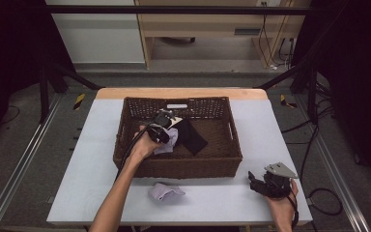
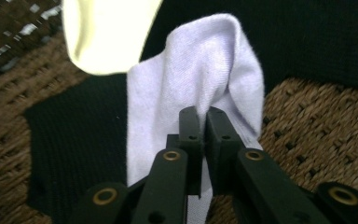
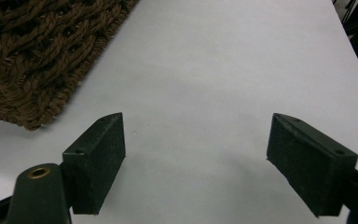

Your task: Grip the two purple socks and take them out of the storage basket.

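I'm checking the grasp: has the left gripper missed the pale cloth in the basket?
No, the left gripper has its jaws pinched on a fold of the pale cloth.

Lab, dark curtains [image 1: 9, 43], loose cables [image 1: 319, 145]

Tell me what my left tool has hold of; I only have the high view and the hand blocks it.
Observer: The left tool is shut on a pale lilac cloth, pinching a raised fold of it.
Operator: What lies under that cloth?
Observer: A black cloth, spread on the woven floor of the basket.
Operator: Anything between the right tool's jaws?
Observer: No. The right tool stands open over bare white table, with the basket's corner off to one side.
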### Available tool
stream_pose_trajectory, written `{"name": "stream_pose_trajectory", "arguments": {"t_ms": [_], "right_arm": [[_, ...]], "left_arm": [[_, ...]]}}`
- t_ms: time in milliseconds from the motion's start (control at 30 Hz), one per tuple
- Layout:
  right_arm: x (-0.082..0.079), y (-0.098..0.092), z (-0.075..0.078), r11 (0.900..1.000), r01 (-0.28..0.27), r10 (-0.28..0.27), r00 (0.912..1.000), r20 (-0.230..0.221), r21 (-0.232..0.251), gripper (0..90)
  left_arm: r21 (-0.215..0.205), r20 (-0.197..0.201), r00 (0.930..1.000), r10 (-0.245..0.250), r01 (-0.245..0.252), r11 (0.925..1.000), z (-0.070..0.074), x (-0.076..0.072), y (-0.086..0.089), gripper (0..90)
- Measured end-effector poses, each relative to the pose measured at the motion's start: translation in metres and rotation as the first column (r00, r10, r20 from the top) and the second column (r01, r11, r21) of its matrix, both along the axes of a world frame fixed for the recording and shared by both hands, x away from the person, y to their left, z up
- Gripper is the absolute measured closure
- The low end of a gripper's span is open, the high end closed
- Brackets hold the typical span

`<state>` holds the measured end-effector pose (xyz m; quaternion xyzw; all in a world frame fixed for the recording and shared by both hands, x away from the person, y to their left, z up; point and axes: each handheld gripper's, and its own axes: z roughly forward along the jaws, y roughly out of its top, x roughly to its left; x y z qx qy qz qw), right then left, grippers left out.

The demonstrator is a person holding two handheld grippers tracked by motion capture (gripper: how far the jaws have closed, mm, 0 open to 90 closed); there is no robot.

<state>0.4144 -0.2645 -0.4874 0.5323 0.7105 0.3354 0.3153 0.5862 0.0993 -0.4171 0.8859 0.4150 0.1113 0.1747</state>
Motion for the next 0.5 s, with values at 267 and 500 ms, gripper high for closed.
{"name": "stream_pose_trajectory", "arguments": {"t_ms": [267,500], "right_arm": [[0.000,0.000,0.000,1.000,-0.002,0.002,1.0000,-0.003,0.000,19.5],[0.000,0.000,0.000,1.000,-0.003,0.003,1.0000,0.001,-0.005,19.5]], "left_arm": [[-0.260,0.183,0.9787,0.093,-0.043,0.9648,0.024,-0.012,0.022,85.9],[-0.355,0.312,0.9373,0.155,-0.037,0.9342,0.040,-0.022,0.029,86.1]]}}
